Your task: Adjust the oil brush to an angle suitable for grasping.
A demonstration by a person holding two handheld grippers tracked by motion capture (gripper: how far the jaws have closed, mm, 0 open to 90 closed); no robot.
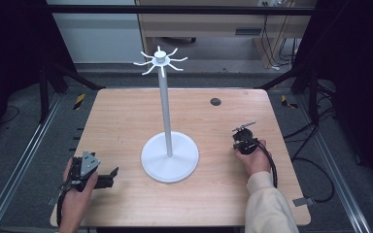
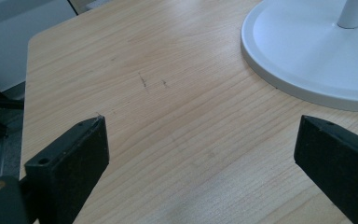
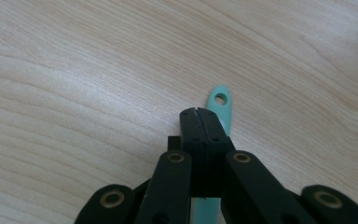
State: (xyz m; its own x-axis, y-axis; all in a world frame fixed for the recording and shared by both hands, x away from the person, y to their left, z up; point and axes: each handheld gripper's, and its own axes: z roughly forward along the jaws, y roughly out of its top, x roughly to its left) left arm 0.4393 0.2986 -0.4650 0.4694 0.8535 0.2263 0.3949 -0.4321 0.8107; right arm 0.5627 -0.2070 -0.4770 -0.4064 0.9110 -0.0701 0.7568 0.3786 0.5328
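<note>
The right gripper [image 3: 199,112] is clamped on a teal handle [image 3: 220,105] low over the table [image 1: 126,121]; its holed end points straight ahead along the jaws. The left gripper [image 2: 200,140] stands wide apart, holding nothing, beside the stand [image 1: 169,155].

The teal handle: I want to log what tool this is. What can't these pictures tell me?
- Teal handle, right gripper view: its lower length hides under the shut right tongs.
- High view: the tool at the right tongs is too small to identify.
</note>
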